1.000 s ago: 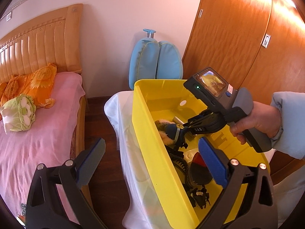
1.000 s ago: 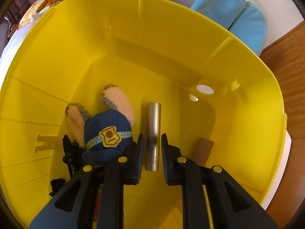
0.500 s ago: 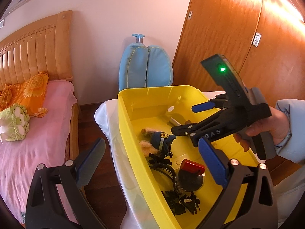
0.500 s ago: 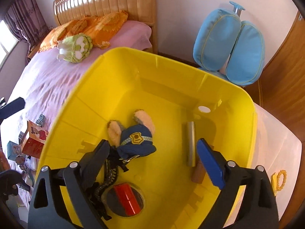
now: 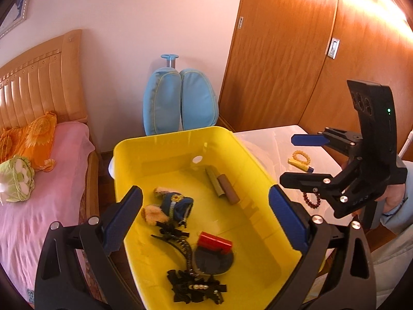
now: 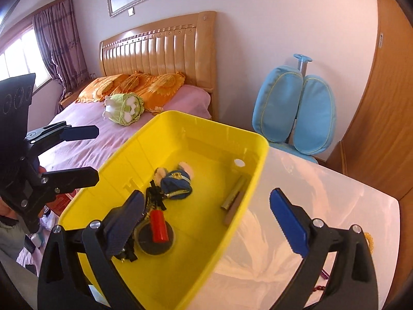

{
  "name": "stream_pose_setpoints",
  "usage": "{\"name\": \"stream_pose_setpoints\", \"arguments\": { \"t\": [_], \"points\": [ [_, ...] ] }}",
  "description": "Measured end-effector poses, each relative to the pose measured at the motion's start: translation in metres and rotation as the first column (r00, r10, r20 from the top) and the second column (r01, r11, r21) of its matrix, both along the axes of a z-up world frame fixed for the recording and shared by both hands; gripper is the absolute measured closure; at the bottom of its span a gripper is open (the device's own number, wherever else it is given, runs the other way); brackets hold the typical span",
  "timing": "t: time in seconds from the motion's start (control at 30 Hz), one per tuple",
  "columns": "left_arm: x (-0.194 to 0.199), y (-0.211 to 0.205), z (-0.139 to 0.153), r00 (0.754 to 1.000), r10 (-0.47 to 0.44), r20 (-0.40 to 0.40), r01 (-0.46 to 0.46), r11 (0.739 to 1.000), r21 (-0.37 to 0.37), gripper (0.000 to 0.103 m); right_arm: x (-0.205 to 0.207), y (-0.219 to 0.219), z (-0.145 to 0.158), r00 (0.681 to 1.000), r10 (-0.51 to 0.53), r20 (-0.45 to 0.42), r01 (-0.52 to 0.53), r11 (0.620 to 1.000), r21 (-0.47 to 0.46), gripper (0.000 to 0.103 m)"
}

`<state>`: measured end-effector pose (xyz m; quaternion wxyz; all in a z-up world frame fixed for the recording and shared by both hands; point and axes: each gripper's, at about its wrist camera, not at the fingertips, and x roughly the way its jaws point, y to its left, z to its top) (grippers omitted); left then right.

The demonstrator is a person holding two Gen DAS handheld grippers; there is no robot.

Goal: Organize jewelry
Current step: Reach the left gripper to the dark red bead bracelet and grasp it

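A yellow bin point(image 5: 165, 142) point(image 6: 258, 160) stands on a white table point(image 5: 271, 139) point(image 6: 322, 193). In it lie a metal tube point(image 5: 213, 182) point(image 6: 233, 192), a brown tube point(image 5: 228, 190), a blue plush charm point(image 5: 175, 205) point(image 6: 176, 183), a black hair band point(image 5: 180, 242), a black beaded bow point(image 5: 196, 288) and a red item on a dark round mirror point(image 5: 214, 242) point(image 6: 157, 226). My left gripper point(image 5: 205, 218) point(image 6: 86, 152) is open above the bin. My right gripper point(image 6: 206, 217) point(image 5: 299, 157) is open and empty over the bin's right rim. A yellow bead bracelet point(image 5: 300, 157) and a dark red bead bracelet point(image 5: 313, 200) lie on the table.
A bed with pink sheet point(image 5: 38, 193) point(image 6: 103, 134), orange pillows and a green plush toy point(image 6: 125, 108) stands left of the table. A blue chair back point(image 5: 179, 100) point(image 6: 294, 108) stands by the wall. Wooden wardrobe doors point(image 5: 296, 51) are behind the table.
My right gripper let go of the metal tube in the bin, opened wide, and rose out to the right. My left gripper moved over the bin.
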<state>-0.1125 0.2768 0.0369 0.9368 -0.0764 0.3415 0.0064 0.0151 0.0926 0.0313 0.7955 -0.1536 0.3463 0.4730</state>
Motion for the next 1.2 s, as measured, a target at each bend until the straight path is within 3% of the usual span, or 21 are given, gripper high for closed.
{"name": "stream_pose_setpoints", "arguments": {
  "t": [0.13, 0.3, 0.4, 0.53, 0.63, 0.7, 0.8, 1.03, 1.2],
  "points": [
    [0.018, -0.056, 0.003, 1.000, 0.017, -0.020, -0.018, 1.000, -0.005, 0.008, 0.012, -0.069, -0.003, 0.999, -0.037, 0.022, 0.036, 0.999, 0.011, 0.004],
    [0.046, -0.131, 0.007, 0.998, 0.005, -0.057, -0.009, 0.997, -0.074, 0.008, 0.028, -0.171, -0.015, 0.996, -0.092, -0.005, 0.092, 0.996, -0.003, 0.004],
    [0.057, -0.180, 0.006, 0.998, 0.005, -0.064, -0.008, 0.999, -0.041, 0.008, 0.031, -0.222, -0.029, 0.996, -0.089, -0.006, 0.089, 0.995, -0.041, 0.004],
    [0.059, -0.234, 0.000, 0.996, -0.034, -0.078, 0.029, 0.998, -0.057, 0.008, 0.040, -0.261, -0.044, 0.995, -0.093, -0.022, 0.091, 0.992, -0.085, 0.004],
    [0.067, -0.267, -0.012, 0.991, -0.052, -0.120, 0.056, 0.998, 0.036, 0.008, 0.044, -0.281, -0.050, 0.994, -0.102, -0.036, 0.099, 0.992, -0.083, 0.004],
    [0.078, -0.281, -0.025, 0.985, -0.060, -0.162, 0.070, 0.996, 0.060, 0.008, 0.049, -0.290, -0.055, 0.992, -0.116, -0.050, 0.111, 0.990, -0.090, 0.004],
    [0.103, -0.285, -0.055, 0.974, -0.077, -0.214, 0.079, 0.997, 0.001, 0.008, 0.057, -0.300, -0.065, 0.988, -0.144, -0.061, 0.138, 0.985, -0.102, 0.004],
    [0.151, -0.279, -0.136, 0.937, -0.044, -0.345, 0.040, 0.999, -0.018, 0.008, 0.071, -0.325, -0.082, 0.973, -0.214, -0.083, 0.199, 0.966, -0.164, 0.004],
    [0.162, -0.283, -0.162, 0.925, -0.040, -0.378, 0.066, 0.996, 0.054, 0.008, 0.081, -0.335, -0.090, 0.956, -0.264, -0.129, 0.241, 0.956, -0.165, 0.004]
  ]
}}
